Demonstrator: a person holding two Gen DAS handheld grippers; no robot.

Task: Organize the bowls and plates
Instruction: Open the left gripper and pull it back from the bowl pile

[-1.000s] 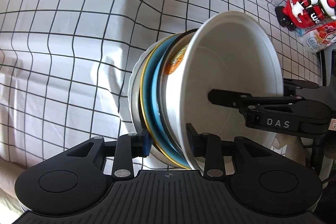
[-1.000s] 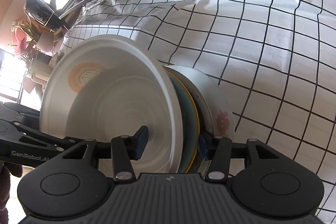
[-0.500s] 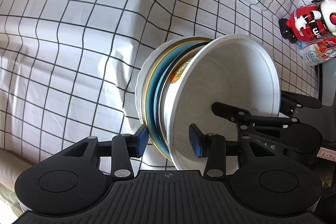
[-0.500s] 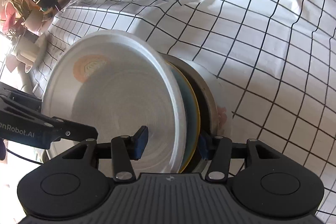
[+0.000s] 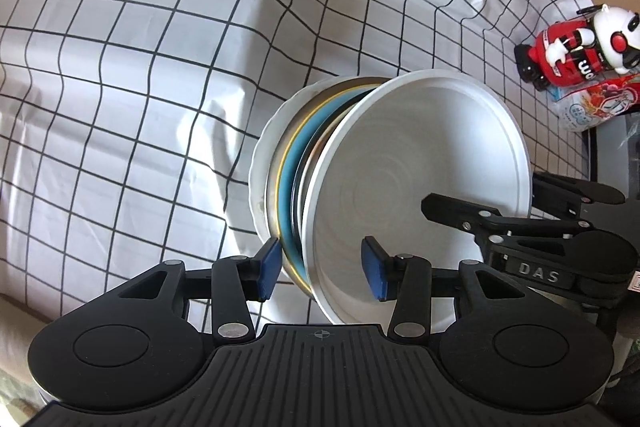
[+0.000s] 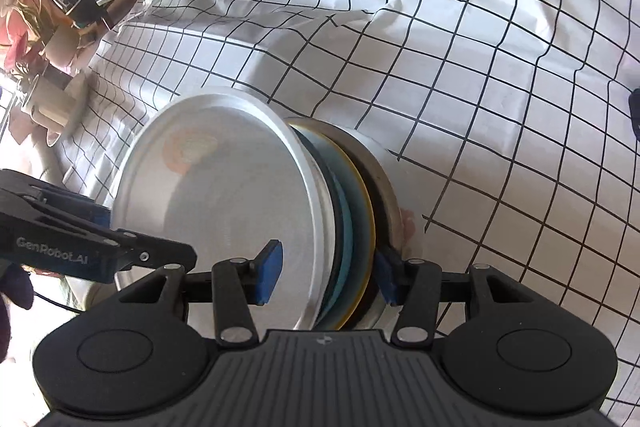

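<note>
My left gripper (image 5: 322, 269) is opening, its pads straddling the stack of plates and bowls (image 5: 320, 163) without pressing. My right gripper (image 6: 328, 277) clamps that stack's rim, holding it on edge above the checked cloth (image 6: 480, 75), faces sideways, the white bowl (image 6: 224, 203) opening toward the left gripper's side.

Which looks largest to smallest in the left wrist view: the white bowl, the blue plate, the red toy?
1. White bowl, clearly largest.
2. Blue plate, only its edge shows.
3. Red toy, smallest, though it stands farther away, so unsure.
</note>
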